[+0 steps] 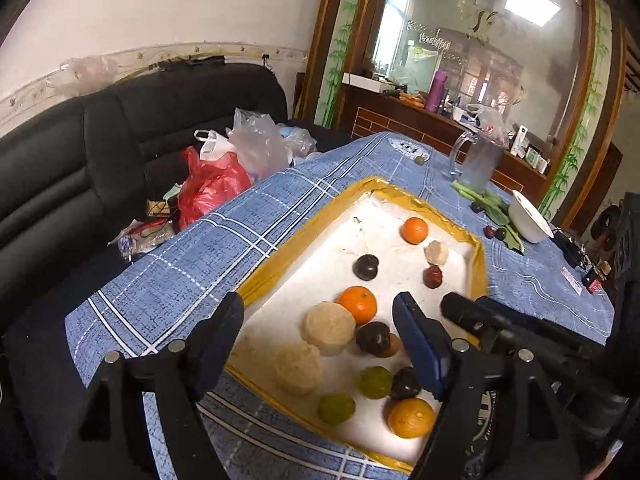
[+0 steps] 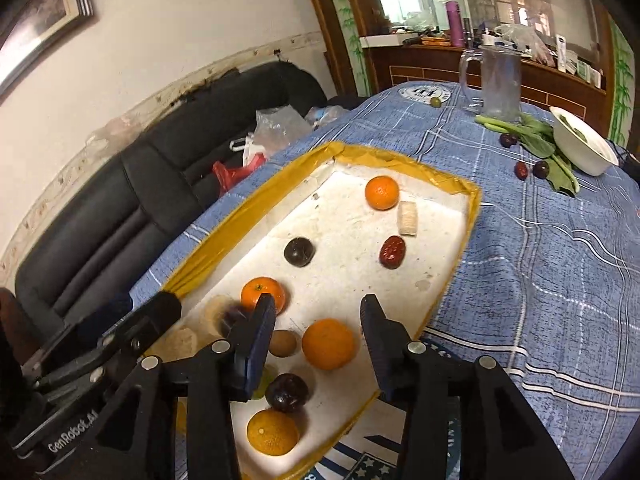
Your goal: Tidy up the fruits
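Observation:
A white foam tray with a yellow taped rim [image 1: 280,256] [image 2: 224,236] lies on the blue checked tablecloth and holds several fruits: oranges [image 1: 357,304] [image 2: 329,344], dark plums [image 1: 366,267] [image 2: 299,252], a red date [image 2: 393,252], green fruits [image 1: 336,409] and pale round cakes [image 1: 329,328]. My left gripper [image 1: 320,340] is open and empty above the tray's near end. My right gripper [image 2: 318,316] is open and empty, its fingers either side of an orange below. A small brown fruit [image 2: 283,343] lies beside that orange.
A glass jug [image 2: 500,84], green leafy vegetables [image 2: 540,140], a white bowl [image 2: 582,146] and loose plums and a date [image 2: 521,170] sit at the table's far right. A black sofa [image 1: 100,152] with plastic bags [image 1: 212,184] stands left of the table.

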`<state>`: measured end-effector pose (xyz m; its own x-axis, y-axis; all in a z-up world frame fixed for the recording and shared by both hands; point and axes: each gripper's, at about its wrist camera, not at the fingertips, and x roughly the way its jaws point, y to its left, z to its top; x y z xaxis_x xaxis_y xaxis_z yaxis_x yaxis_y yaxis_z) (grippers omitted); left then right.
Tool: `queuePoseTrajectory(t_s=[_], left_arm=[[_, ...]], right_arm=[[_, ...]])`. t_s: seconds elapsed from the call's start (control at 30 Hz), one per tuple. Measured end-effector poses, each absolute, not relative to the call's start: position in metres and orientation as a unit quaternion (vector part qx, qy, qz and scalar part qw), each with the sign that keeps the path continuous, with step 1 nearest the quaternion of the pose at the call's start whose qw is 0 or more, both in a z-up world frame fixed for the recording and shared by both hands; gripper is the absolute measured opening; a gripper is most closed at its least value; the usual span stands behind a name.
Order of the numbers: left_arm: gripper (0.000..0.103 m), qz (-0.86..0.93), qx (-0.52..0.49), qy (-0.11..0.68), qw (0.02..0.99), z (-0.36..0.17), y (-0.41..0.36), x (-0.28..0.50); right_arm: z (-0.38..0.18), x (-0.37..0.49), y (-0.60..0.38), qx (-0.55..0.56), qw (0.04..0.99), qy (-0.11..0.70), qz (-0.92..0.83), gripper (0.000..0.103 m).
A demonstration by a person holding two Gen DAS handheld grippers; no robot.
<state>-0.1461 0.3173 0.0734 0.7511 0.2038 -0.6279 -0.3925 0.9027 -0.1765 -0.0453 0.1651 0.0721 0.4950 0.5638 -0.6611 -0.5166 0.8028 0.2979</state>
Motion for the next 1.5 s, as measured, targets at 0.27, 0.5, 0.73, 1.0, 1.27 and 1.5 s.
queuePoseTrajectory(t_s=[0.27, 0.5, 0.73, 1.0, 1.27, 1.5], left_arm=[[0.091, 0.176, -0.105, 0.286, 0.936, 0.095, 0.289, -0.165], [0.094, 0.166, -0.079, 0.273, 0.944, 0.108, 0.263, -0.179], [0.094, 0.159, -0.066, 0.282, 0.944, 0.109, 0.247, -0.188], [0.094, 0.139, -0.052, 0.288, 0.946, 0.109, 0.23, -0.195], [0.094, 0.123, -0.057, 0.295, 0.946, 0.107, 0.227, -0.194], [0.094, 0.125, -0.058, 0.291, 0.947, 0.106, 0.227, -0.194]], right_arm=[[0.095, -0.086, 0.111, 0.063, 0.892, 0.355, 0.272, 0.065], [0.101, -0.123, 0.069, 0.066, 0.916, 0.333, 0.215, 0.073], [0.093, -0.148, 0.045, 0.047, 0.928, 0.326, 0.174, 0.077], [0.087, -0.157, 0.035, 0.045, 0.927, 0.335, 0.16, 0.079], [0.086, -0.162, 0.04, 0.024, 0.931, 0.33, 0.151, 0.084], [0.082, -0.162, 0.046, 0.016, 0.929, 0.335, 0.154, 0.084]])
